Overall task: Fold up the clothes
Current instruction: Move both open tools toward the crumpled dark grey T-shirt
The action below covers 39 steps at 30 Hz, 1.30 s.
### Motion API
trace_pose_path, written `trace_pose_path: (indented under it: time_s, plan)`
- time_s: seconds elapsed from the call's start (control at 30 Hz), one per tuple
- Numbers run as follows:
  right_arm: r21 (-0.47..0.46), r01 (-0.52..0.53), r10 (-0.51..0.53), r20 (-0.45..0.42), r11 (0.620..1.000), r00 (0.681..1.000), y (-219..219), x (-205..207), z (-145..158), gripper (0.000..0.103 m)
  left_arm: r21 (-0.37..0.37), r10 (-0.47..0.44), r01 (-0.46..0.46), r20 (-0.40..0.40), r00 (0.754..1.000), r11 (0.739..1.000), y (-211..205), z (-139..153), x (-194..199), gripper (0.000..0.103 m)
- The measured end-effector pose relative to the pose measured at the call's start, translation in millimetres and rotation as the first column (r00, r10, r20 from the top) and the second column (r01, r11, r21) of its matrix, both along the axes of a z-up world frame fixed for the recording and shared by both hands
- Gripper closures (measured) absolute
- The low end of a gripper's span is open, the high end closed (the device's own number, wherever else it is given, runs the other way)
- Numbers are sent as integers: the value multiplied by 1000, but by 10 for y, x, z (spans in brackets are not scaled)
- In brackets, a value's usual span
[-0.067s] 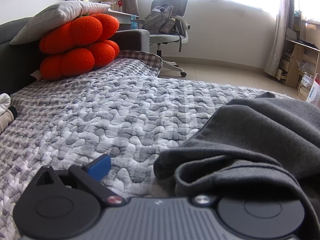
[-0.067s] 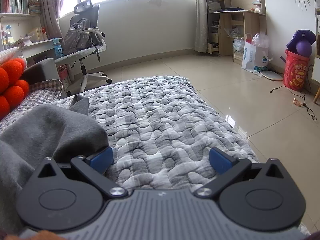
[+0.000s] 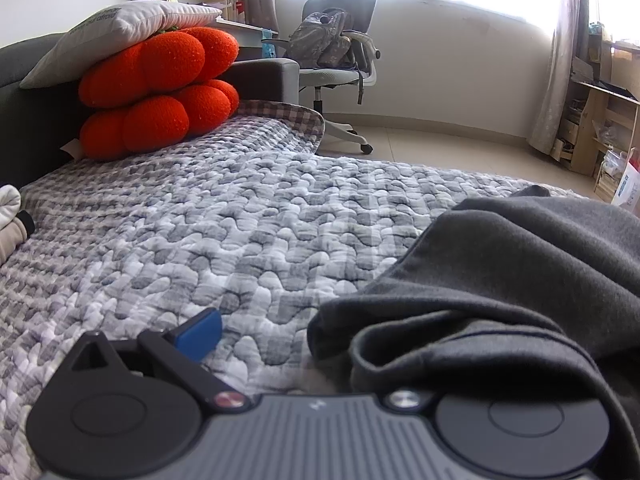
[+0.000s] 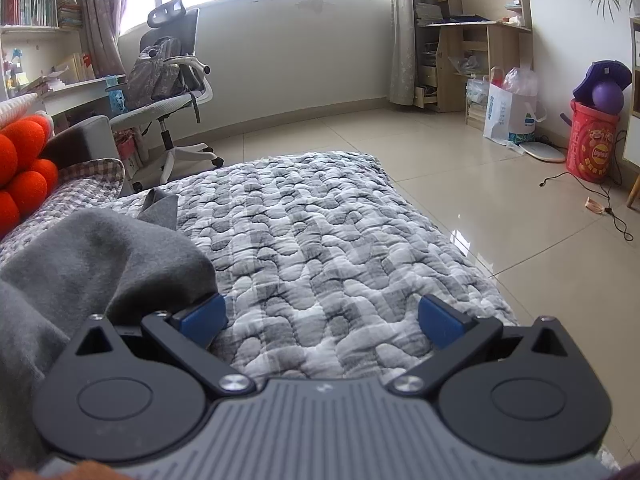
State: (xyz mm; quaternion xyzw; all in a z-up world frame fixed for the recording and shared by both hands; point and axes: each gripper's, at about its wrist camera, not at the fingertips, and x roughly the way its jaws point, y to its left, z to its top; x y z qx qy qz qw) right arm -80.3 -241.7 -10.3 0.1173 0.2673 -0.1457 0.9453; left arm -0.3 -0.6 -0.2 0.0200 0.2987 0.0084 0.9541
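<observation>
A dark grey garment [image 3: 520, 272] lies crumpled on the grey quilted bed cover [image 3: 240, 220], at the right of the left wrist view. My left gripper [image 3: 320, 332] is open low over the quilt. Its left blue pad [image 3: 200, 334] is bare, and a fold of the garment covers its right finger. In the right wrist view the same garment [image 4: 92, 260] bunches at the left. My right gripper [image 4: 322, 316] is open with only quilt [image 4: 320, 240] between its pads. Its left pad [image 4: 204, 322] touches the garment's edge and its right pad [image 4: 440, 320] is free.
Orange lobed cushions [image 3: 156, 92] under a white pillow [image 3: 120, 24] lean on the dark sofa back at far left. Pale folded cloth [image 3: 10, 216] sits at the left edge. The bed ends at tiled floor [image 4: 500, 200] on the right. An office chair [image 4: 168, 88] stands beyond.
</observation>
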Motion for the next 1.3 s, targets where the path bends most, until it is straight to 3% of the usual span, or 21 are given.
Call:
trace_pose_path:
  time_s: [0.2,0.23,0.43,0.63,0.77,0.93,1.13,1.3]
  plan:
    - [-2,-4,4,13,1000,1000,33,2,-17,0,-38,4,-3,5,1000,999,14,1,-5,0]
    - [0,-4,4,14,1000,1000,35,4,-11,0,-13,-1,2,14,1000,1000,-10,-19,-25,0]
    - [12,-6,6,19,1000,1000,38,7,27,0,-26,-1,1,5,1000,1000,2,-9,-37,0]
    - [97,-15,8,80,995,997,-75,-101,54,0,-30,-29,29,3,1000,999,32,-7,-233,0]
    - [101,-17,8,81,995,997,-60,-92,79,0,-29,-42,43,5,999,999,64,-13,-355,0]
    - [117,-28,18,87,993,996,-128,-120,64,0,-90,-39,42,40,998,995,160,-19,-533,0]
    - [4,-56,56,6,998,998,-9,-99,49,0,-95,-35,40,48,998,995,159,-9,-573,0]
    - [21,-57,57,11,998,998,-45,-119,33,0,-44,-51,53,43,998,998,130,-20,-641,0]
